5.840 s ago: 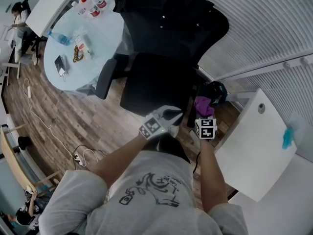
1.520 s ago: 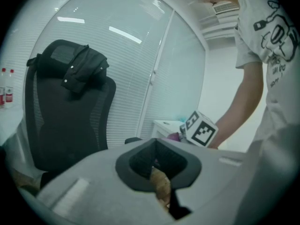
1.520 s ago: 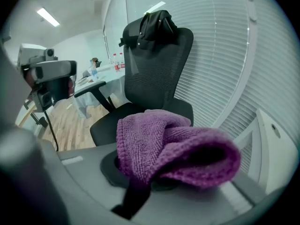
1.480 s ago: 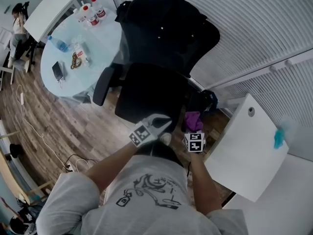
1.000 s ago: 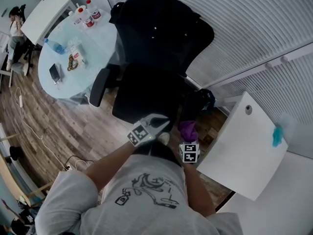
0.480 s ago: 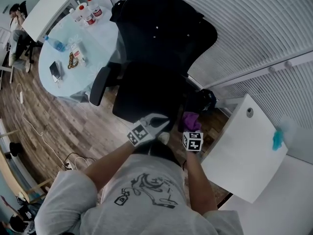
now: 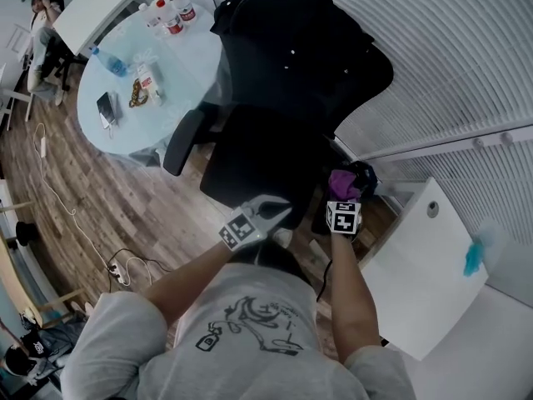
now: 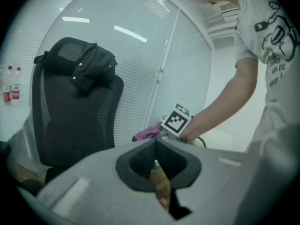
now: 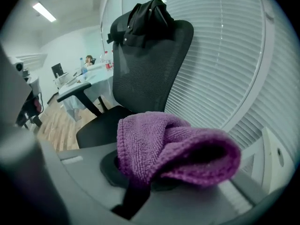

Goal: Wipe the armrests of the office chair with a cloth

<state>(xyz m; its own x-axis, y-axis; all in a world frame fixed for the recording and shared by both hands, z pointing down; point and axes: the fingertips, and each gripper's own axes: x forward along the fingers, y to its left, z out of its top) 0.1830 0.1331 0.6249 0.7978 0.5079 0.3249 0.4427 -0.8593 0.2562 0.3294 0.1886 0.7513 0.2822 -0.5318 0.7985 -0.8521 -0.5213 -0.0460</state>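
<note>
Stroke forward versus half a second back: purple terry cloth [image 7: 342,182], pinched in right gripper [image 7: 341,193] jaws, now further along black mesh office chair [image 7: 266,152] armrest [image 7: 322,212] below the jaws. Left gripper [image 7: 281,212] jaws pressed together, empty. Likely mid-pass.

Table [image 7: 185,72] left of chair [image 7: 265,150], desk [image 7: 423,283] right

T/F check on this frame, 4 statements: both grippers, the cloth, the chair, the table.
1. The right gripper is shut on the purple cloth. True.
2. The left gripper holds a second cloth. False: its jaws are together with nothing between them.
3. A dark jacket is draped over the top of the office chair. True.
4. The bottles stand on the chair's seat. False: they stand on the round table.
</note>
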